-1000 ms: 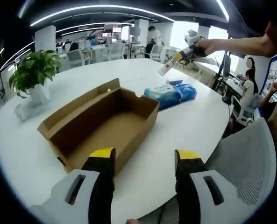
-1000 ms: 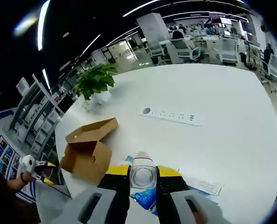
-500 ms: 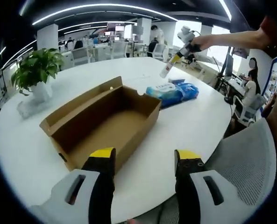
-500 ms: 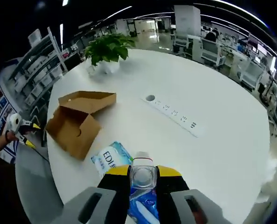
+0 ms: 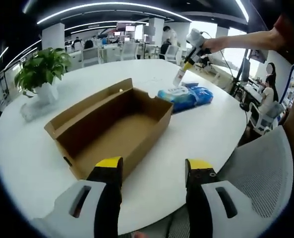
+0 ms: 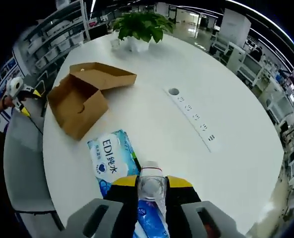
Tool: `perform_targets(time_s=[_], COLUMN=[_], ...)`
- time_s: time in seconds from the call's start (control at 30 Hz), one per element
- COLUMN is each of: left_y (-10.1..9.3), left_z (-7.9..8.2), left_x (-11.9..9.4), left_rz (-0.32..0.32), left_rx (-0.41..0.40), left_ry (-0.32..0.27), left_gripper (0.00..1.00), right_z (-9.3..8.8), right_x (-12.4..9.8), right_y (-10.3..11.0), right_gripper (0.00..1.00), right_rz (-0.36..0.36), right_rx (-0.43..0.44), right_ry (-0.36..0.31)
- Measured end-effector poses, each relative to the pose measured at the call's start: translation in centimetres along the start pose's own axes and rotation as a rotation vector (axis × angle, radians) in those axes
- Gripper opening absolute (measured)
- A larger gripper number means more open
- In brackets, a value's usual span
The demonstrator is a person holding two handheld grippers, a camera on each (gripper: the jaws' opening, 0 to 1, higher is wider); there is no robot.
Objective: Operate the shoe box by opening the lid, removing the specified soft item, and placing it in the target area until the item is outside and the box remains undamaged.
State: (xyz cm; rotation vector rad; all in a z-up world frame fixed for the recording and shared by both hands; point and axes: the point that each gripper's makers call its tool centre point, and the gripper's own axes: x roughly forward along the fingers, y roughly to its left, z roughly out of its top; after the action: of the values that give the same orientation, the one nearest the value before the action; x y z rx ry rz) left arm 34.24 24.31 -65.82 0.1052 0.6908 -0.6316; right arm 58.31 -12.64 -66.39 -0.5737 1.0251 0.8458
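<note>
Open shoe box [image 5: 109, 126] lay empty on the white worktop [image 5: 196, 134]. Left hand-held gripper [image 5: 154, 171] stood wide, holding nothing. Right hand-held gripper [image 6: 151, 184] clasped a clear bottle [image 6: 151, 187] above the blue wipes pack [image 6: 112, 161], just beside the box.

Lighting: bright, even, from curved ceiling strip lights [image 5: 112, 6] | Glare: sheen on white table [image 6: 151, 124] | Shadows: soft, faint | Distortion: strong fisheye bending at edges | Focus: far background soft
</note>
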Motion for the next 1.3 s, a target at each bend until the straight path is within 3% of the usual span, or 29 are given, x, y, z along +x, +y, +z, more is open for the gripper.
perform_targets(time_s=[0.5, 1.1, 1.3], left_y=[0.1, 0.1, 0.0], left_z=[-0.6, -0.8, -0.9], left_x=[0.4, 0.8, 0.8], left_rz=[0.006, 0.004, 0.002], left_rx=[0.010, 0.001, -0.003], left_ry=[0.025, 0.039, 0.041], left_gripper=[0.49, 0.49, 0.49], right_z=[-0.8, -2.4, -2.0], right_x=[2.3, 4.3, 4.2], right_y=[-0.3, 0.0, 0.3], right_gripper=[0.16, 0.16, 0.16], right_rz=[0.029, 0.055, 0.070], right_rx=[-0.242, -0.366, -0.380], right_ry=[0.110, 0.194, 0.186])
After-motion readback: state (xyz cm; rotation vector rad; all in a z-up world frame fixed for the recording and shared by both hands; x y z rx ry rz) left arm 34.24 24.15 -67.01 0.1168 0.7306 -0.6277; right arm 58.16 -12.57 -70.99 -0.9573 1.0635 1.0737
